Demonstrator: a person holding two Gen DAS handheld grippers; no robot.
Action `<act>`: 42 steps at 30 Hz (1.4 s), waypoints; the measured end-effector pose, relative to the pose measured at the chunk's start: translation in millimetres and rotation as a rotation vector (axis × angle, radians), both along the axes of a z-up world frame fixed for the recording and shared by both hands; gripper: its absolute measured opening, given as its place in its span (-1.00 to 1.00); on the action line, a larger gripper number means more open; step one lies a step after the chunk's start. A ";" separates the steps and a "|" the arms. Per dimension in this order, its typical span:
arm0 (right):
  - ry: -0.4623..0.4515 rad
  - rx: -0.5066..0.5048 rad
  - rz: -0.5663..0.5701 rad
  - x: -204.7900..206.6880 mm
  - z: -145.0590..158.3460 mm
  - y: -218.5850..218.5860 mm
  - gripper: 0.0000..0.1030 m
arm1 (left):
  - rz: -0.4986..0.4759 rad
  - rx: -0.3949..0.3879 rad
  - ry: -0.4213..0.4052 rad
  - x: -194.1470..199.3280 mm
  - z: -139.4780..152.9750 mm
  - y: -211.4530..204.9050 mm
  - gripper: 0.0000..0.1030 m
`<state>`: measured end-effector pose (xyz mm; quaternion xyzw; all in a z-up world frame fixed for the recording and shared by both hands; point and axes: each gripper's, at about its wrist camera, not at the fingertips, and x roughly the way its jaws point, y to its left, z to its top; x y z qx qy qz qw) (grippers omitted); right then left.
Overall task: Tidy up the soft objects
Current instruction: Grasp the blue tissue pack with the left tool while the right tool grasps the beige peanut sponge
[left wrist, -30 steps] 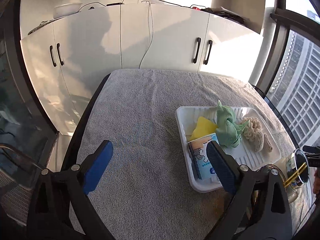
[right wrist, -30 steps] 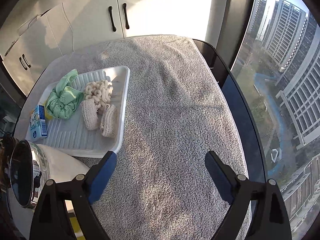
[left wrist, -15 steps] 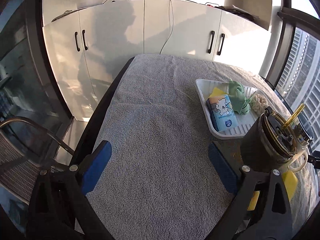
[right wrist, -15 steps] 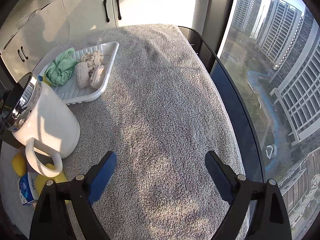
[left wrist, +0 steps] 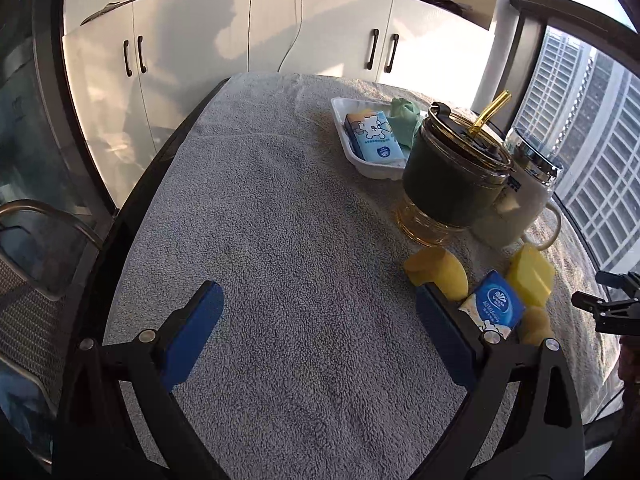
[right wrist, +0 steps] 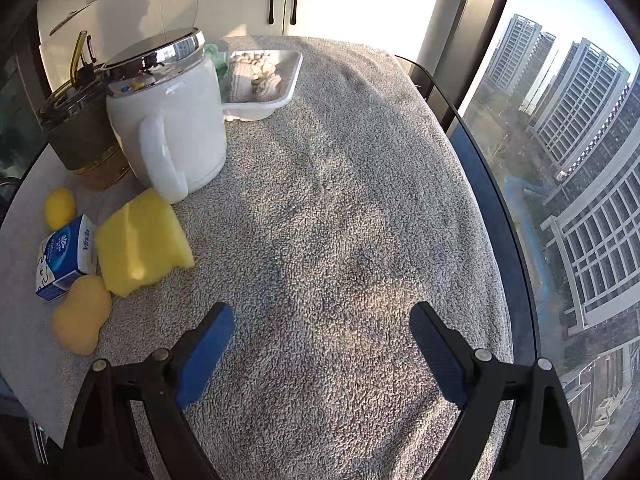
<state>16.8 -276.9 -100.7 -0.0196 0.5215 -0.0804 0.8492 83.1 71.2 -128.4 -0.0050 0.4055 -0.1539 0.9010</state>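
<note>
Right now both claws hang over the grey towel that covers the table, each with its blue pads spread wide and nothing between them. The left claw is above bare towel, its right pad just beside a round yellow sponge. The right claw is likewise over bare towel and touches nothing. The loose soft things lie in a cluster at the near side of the table: a square yellow sponge, a blue and white tissue pack touching it, a peanut-shaped yellow sponge just below the pack, and the round sponge beyond it. Behind them stand a white mug with a shiny lid and a dark tumbler with a yellow straw, side by side. Farther back sits a white tray already holding a light blue tissue pack, a green cloth and some cream knitted pieces.
</note>
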 end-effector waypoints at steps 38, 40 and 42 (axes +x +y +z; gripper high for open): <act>-0.082 0.380 0.205 -20.3 -19.3 93.0 0.65 | 0.133 -0.038 0.324 2.0 -35.0 -129.1 0.66; -0.080 0.398 0.195 -17.8 -22.1 91.6 0.65 | 0.130 -0.026 0.325 2.6 -34.4 -130.2 0.66; -0.072 0.417 0.189 -14.0 -25.5 90.9 0.63 | 0.136 -0.040 0.327 2.4 -33.3 -130.4 0.63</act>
